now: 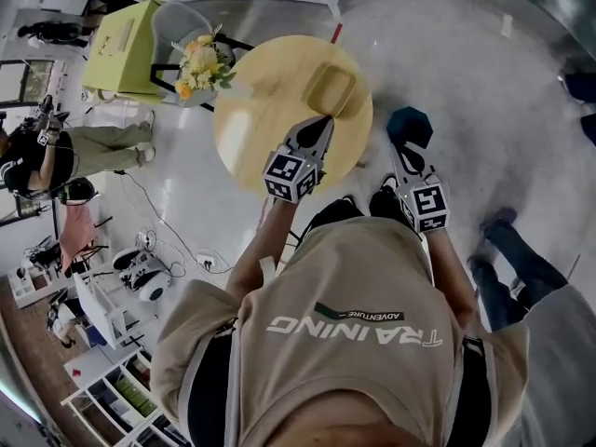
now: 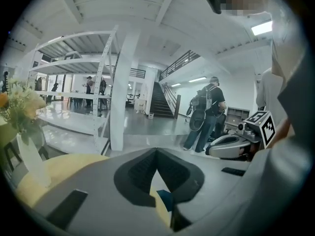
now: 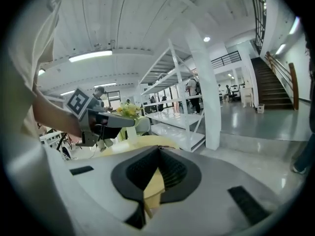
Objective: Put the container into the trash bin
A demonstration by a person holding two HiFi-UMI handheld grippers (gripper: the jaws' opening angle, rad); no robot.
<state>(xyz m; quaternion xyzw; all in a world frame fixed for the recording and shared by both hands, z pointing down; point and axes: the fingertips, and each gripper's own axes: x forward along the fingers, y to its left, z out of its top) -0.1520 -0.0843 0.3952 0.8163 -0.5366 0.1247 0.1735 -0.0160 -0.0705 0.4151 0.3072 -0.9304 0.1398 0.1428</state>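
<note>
Nearby, container (image 1: 332,88) on table (image 1: 251,128) — trash bin (image 1: 410,127) beside it.

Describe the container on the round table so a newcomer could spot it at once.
Find the round yellow table in the middle of the pale floor. On its far right part, just beyond the left gripper, lies the container, a shallow rectangular tub with rounded corners. Unlike the tall flowers at the table's left edge, it is low, plain and almost table-coloured.
</note>
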